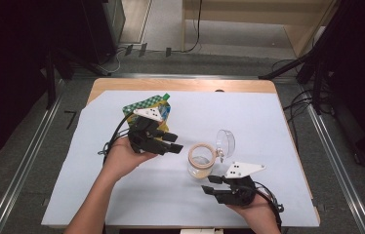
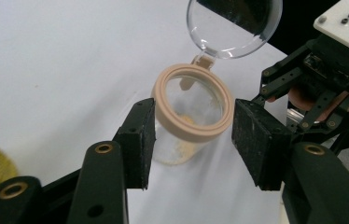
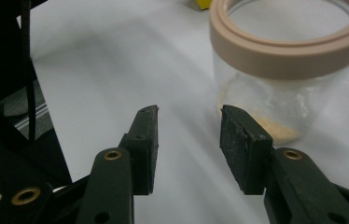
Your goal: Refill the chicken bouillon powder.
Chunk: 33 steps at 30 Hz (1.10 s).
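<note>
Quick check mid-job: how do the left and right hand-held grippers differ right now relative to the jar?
The left hand-held gripper frames the jar between its jaws, seemingly without pressing it; the right hand-held gripper has nothing between its jaws, the jar off to one side. In the high view the left sits left of the jar, the right nearer the table's near edge. Both are open, both black with a grey plate on top.

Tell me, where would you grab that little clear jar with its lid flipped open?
Grip the jar around its clear body, below the beige rim, coming in level from the side. It stands upright with round walls, so two pads can squeeze across it. Avoid the hinged lid, standing open on the far side.
</note>
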Available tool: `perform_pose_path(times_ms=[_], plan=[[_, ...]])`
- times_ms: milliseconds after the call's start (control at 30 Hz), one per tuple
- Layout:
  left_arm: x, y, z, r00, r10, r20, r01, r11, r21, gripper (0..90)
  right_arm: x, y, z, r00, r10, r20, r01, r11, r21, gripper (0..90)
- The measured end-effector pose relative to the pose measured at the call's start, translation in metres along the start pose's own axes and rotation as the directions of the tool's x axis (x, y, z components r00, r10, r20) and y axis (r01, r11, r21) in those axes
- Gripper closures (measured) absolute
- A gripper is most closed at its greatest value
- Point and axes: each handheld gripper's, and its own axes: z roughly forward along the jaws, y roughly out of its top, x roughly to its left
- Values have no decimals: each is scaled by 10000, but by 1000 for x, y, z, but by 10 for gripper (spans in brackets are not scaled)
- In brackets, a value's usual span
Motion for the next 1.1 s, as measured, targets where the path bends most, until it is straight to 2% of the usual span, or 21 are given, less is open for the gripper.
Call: perform_pose_path(times_ms=[67, 100, 267, 433, 533, 733, 900, 1033, 1067, 1100], plan=[[2, -1, -4, 9999, -117, -56, 117, 9999, -118, 478, 1, 0, 2, 10000, -43, -47, 43, 10000, 29, 582], [5, -3, -12, 9995, -310, -94, 307, 9991, -294, 469, 5, 1, 6, 9997, -184, -133, 186, 9997, 174, 576], [9, -9, -27, 9974, -412, -583, 392, 9986, -359, 460, 12, 5, 15, 9988, -399, -291, 408, 9987, 309, 562], [14, -17, -42, 9943, -598, -878, 556, 9972, -492, 456, 18, 10, 23, 9969, -692, -377, 706, 9968, 378, 558], [18, -21, -50, 9914, -719, -1097, 658, 9961, -584, 453, 21, 12, 27, 9965, -700, -448, 721, 9964, 451, 555], [25, -28, -62, 9866, -944, -1330, 847, 9934, -771, 454, 26, 19, 38, 9936, -949, -616, 979, 9940, 480, 551], [34, -38, -80, 9779, -1294, -1642, 1143, 9886, -983, 458, 34, 26, 53, 9907, -1080, -827, 1126, 9922, 533, 551], [37, -44, -90, 9702, -1448, -1942, 1255, 9862, -1084, 462, 38, 34, 61, 9871, -1278, -965, 1348, 9884, 696, 548], [37, -44, -90, 9702, -1448, -1942, 1255, 9862, -1084, 462, 38, 34, 61, 9871, -1278, -965, 1348, 9884, 696, 548], [38, -46, -93, 9677, -1491, -2034, 1287, 9855, -1102, 463, 39, 40, 66, 9849, -1359, -1069, 1435, 9874, 671, 548]])
